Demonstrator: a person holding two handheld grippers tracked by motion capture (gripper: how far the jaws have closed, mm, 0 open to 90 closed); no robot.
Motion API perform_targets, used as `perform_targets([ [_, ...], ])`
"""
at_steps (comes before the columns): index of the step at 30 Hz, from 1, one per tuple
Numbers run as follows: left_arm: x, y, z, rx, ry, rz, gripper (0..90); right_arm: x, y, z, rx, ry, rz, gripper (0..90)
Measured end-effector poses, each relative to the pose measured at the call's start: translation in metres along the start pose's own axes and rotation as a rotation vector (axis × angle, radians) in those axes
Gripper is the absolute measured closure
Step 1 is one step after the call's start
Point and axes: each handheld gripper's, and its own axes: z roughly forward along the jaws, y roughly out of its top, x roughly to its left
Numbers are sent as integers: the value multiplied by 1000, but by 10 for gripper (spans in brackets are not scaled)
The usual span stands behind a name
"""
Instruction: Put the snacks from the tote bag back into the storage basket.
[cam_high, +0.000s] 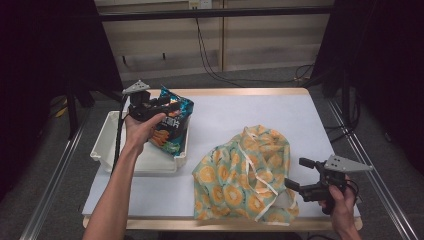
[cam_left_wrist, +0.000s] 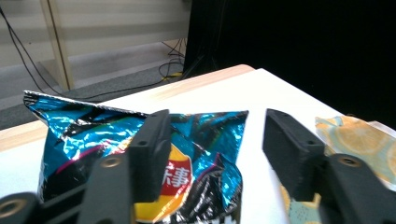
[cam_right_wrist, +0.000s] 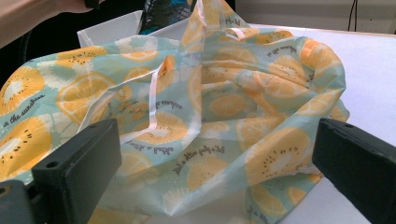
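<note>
A shiny blue chip bag (cam_high: 172, 125) stands upright at the right end of a white tray (cam_high: 106, 145), leaning on its wall. My left gripper (cam_high: 166, 106) is level against the bag's upper part. In the left gripper view the jaws of the left gripper (cam_left_wrist: 217, 126) stand apart; the chip bag (cam_left_wrist: 93, 135) lies behind the left jaw and reaches partway into the gap, clear of the right jaw. A crumpled fabric bag (cam_high: 247, 175) printed with orange slices lies front and centre on the table. My right gripper (cam_high: 296, 173) is open at its right edge, jaws wide before the fabric bag (cam_right_wrist: 210, 107).
The white table top (cam_high: 260, 112) has a wooden rim, and its far right part is bare. The tray sits at the table's left edge. Cables run over the floor behind the table. Dark curtains hang on both sides.
</note>
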Motion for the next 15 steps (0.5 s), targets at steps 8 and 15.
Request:
perform_targets([
  [8,-11,-14,-14,77,-7,82,715,0,-1,1,4,0,-2,7],
  [15,-7,-38,-36,114,-20,78,856,1,0,1,2,2,-1,6],
])
